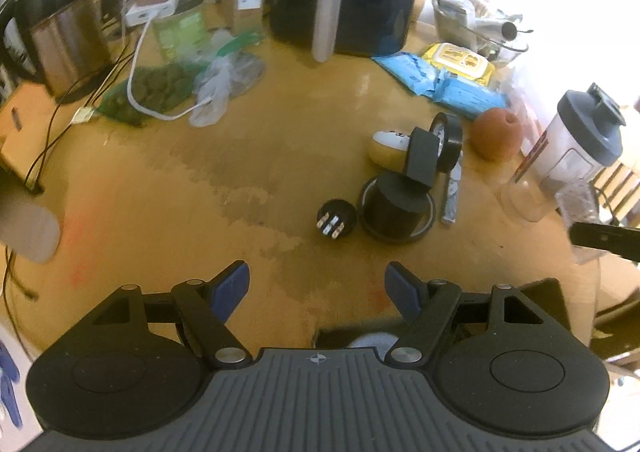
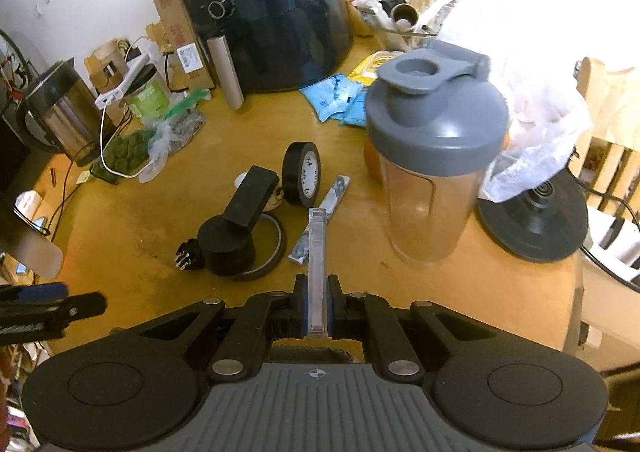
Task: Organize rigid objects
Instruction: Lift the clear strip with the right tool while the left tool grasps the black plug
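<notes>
Right claw (image 2: 316,306) is pinched on a thin clear plastic case (image 2: 317,252) that sticks out edge-on above the wooden bench (image 2: 120,188), just beside a grey-lidded shaker bottle (image 2: 432,156). Left claw (image 1: 317,286) is spread with nothing between its blue pads, over bare bench near a black plug (image 1: 336,218), a black stand (image 1: 400,196) and a tape roll (image 1: 450,140).

The surface (image 2: 120,212) is yellowish wood, worn matt in dull patches. The kettle (image 1: 60,40) has a brushed metal body. The air fryer (image 2: 272,12) is glossy black plastic. The shaker bottle (image 2: 432,188) is clear plastic with a matt grey lid. The tape roll (image 2: 302,174) is glossy black.
</notes>
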Demonstrator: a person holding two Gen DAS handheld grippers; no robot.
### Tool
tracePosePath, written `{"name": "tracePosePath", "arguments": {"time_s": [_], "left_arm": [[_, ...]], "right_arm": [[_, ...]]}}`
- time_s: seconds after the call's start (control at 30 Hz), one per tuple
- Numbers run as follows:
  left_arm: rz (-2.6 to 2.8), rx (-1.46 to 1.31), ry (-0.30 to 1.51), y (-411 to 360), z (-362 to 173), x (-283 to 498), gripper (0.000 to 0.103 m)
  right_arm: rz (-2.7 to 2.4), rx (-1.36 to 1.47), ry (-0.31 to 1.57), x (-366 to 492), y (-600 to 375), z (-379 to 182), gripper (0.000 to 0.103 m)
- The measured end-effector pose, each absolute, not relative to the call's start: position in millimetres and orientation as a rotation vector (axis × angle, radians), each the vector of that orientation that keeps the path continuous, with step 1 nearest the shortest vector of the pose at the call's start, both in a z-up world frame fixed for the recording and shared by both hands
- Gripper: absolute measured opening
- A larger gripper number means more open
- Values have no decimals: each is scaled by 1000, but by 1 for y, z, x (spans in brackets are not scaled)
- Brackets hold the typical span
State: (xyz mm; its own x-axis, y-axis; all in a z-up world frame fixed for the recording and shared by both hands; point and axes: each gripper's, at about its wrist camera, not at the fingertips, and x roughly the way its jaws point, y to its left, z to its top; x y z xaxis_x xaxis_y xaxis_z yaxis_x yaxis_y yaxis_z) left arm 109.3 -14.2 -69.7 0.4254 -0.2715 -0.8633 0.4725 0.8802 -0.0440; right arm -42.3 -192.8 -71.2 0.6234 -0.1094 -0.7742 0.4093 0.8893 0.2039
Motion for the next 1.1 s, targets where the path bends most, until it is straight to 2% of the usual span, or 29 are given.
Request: {"name": "tracePosePath", "arguments": {"time_s": [0.97,1.03,1.1], "left_arm": [[-708,538,1068,-76,-151,180,73],[-708,565,1068,-80,-155,182,71],[-717,582,1071,-82,-158,183,59]], "right_arm": [[-418,490,836,-82,-218,-68,11],[-423,495,833,-83,-218,-68,11],[-430,502,831,-85,-219,-68,11]]}}
